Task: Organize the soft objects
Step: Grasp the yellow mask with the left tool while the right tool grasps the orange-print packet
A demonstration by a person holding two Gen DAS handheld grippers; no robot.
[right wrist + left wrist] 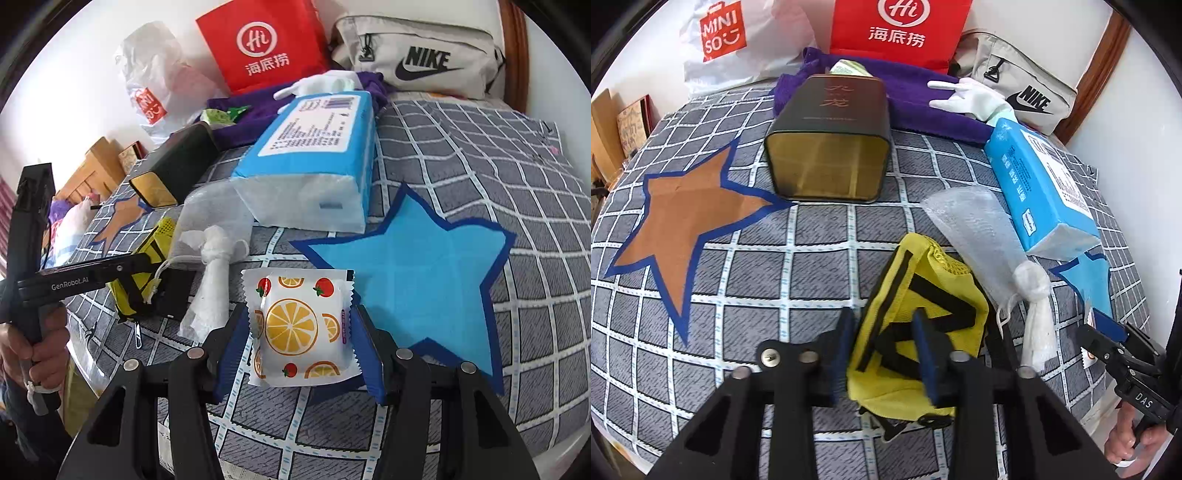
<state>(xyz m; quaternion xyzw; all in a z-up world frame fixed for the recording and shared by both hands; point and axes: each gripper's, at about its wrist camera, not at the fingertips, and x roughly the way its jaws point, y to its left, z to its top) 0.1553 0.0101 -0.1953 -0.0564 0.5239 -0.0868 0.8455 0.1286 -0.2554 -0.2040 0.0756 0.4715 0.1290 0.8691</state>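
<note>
My left gripper (pixel 884 341) is shut on a yellow mesh pouch with black stripes (pixel 916 302), held low over the checked bedspread (pixel 757 280); the pouch also shows in the right wrist view (pixel 147 258). My right gripper (pixel 301 332) is shut on a white packet printed with oranges (pixel 295 325), just left of the blue star patch (pixel 417 273). A brown star patch (pixel 687 218) lies to the left in the left wrist view. A tied bubble-wrap bag (pixel 982 229) and a blue tissue pack (pixel 1041 192) lie between the two grippers.
A dark open tin (pixel 827 147) lies on its side behind the brown star. A purple towel (pixel 923 103), a white glove (pixel 967 98), a red paper bag (pixel 897 29), a Miniso bag (pixel 738 40) and a Nike pouch (pixel 1023 92) line the wall.
</note>
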